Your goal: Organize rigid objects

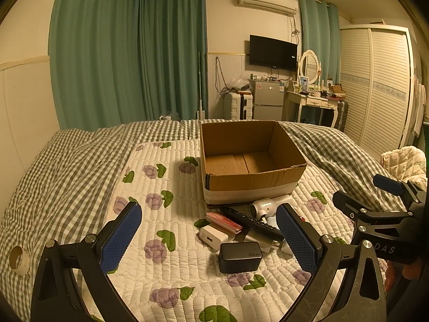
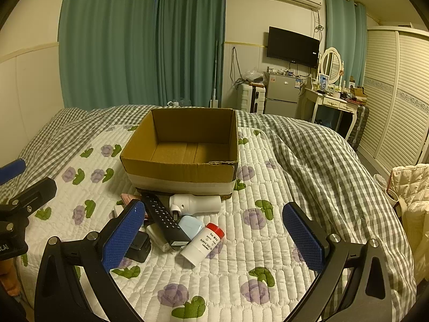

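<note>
An open, empty cardboard box [image 1: 249, 179] [image 2: 182, 170] stands on the quilted bed. In front of it lies a pile: a black remote [image 1: 252, 222] [image 2: 163, 214], a white cylindrical device [image 1: 270, 205] [image 2: 195, 204], a white bottle with a red cap [image 2: 202, 242], a light blue case [image 2: 191, 226], a black charger block [image 1: 240, 256] [image 2: 139, 247], a white adapter [image 1: 213, 237] and a pink item [image 1: 224, 222]. My left gripper [image 1: 209, 238] is open and empty above the pile. My right gripper [image 2: 214, 237] is open and empty over the bottle.
A floral white quilt [image 1: 161, 214] [image 2: 241, 268] covers a grey checked bedspread [image 1: 53, 182] [image 2: 316, 155]. A tape roll [image 1: 18, 260] lies at the bed's left edge. A cream cushion [image 2: 410, 185] sits to the right. A fridge, dresser and wardrobe stand beyond the bed.
</note>
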`<state>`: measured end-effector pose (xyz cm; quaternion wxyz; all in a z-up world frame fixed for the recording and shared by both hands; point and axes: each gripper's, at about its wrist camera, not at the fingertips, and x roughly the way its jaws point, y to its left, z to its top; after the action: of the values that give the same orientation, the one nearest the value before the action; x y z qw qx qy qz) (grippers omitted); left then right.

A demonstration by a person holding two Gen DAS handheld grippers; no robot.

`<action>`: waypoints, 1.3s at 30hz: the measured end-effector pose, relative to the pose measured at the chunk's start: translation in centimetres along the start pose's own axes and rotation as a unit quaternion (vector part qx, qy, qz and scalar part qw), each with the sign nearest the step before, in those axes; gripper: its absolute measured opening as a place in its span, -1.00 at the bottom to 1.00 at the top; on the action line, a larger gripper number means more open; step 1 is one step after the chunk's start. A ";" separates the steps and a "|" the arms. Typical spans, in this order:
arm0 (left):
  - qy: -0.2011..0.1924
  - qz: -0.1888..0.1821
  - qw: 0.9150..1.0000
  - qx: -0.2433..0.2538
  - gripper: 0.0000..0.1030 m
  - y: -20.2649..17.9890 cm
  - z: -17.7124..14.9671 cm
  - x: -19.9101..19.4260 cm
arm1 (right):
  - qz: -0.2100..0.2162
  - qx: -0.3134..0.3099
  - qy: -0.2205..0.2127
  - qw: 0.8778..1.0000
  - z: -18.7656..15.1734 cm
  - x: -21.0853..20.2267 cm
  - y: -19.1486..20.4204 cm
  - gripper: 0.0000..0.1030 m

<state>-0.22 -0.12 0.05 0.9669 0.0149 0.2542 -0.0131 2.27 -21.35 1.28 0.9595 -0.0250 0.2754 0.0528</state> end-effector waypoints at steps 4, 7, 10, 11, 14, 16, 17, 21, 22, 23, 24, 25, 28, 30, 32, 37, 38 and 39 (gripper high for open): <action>-0.001 0.000 1.000 0.003 0.98 -0.2 -0.1 -0.1 | 0.000 -0.004 -0.003 1.000 -0.3 0.0 0.1 1.00; 0.000 -0.002 1.000 0.003 0.98 -0.5 -0.2 0.0 | 0.001 -0.004 -0.004 1.000 -0.2 -0.2 0.1 1.00; 0.001 -0.007 1.000 0.005 0.98 -0.8 -0.2 0.0 | 0.001 -0.003 -0.003 1.000 0.2 -0.3 0.0 1.00; 0.003 -0.011 1.000 0.005 0.98 -0.9 -0.2 0.1 | 0.000 -0.004 -0.002 1.000 0.2 -0.3 0.0 1.00; 0.007 -0.013 1.000 0.005 0.98 -1.2 -0.3 0.3 | -0.005 -0.002 -0.002 1.000 0.7 -0.6 -0.3 1.00; 0.014 -0.010 1.000 0.007 0.98 -1.3 -0.5 0.7 | -0.007 0.000 0.000 1.000 0.8 -0.7 -0.7 1.00; 0.021 -0.008 1.000 0.007 0.98 -1.3 -0.7 1.1 | -0.009 0.002 0.003 1.000 0.8 -0.6 -0.9 1.00; 0.053 -0.012 0.999 0.000 0.98 -0.9 -1.5 3.1 | -0.015 0.012 0.023 1.000 0.3 0.7 -1.8 1.00; 0.065 -0.015 0.998 -0.003 0.98 -0.9 -1.8 3.8 | -0.018 0.011 0.033 0.999 0.1 1.3 -1.9 1.00; 0.079 -0.017 0.997 -0.004 0.98 -1.0 -2.1 4.5 | -0.020 0.009 0.043 0.999 -0.2 2.0 -1.9 1.00; 0.095 -0.018 0.995 -0.003 0.98 -1.2 -2.5 5.3 | -0.020 0.008 0.055 0.998 -0.5 2.8 -1.9 1.00; 0.109 -0.017 0.994 0.000 0.98 -1.4 -3.0 6.0 | -0.020 0.008 0.069 0.997 -0.8 3.6 -2.0 1.00; 0.151 -0.022 0.988 0.009 0.98 -2.4 -4.3 8.5 | -0.018 0.014 0.102 0.995 -2.0 5.6 -2.3 1.00; 0.188 -0.022 0.982 0.019 0.98 -3.3 -5.2 10.3 | -0.017 0.016 0.115 0.993 -2.7 6.7 -2.4 1.00; 0.214 -0.025 0.976 0.021 0.98 -3.9 -5.7 11.4 | -0.016 0.016 0.127 0.992 -3.1 7.5 -2.6 1.00; 0.255 -0.021 0.965 0.053 0.93 -5.6 -6.3 14.2 | -0.027 0.010 0.148 0.989 -4.1 9.0 -2.8 1.00; 0.259 -0.021 0.964 0.055 0.92 -5.5 -6.5 14.6 | -0.027 0.011 0.153 0.988 -4.2 9.2 -2.8 1.00; 0.266 -0.028 0.962 0.054 0.88 -5.6 -6.8 14.9 | -0.026 0.014 0.158 0.987 -4.4 9.4 -2.9 1.00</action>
<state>9.25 -5.70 -13.35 0.8617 0.0627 0.5011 -0.0498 8.23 -23.75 -7.38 0.9054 -0.0269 0.4233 0.0195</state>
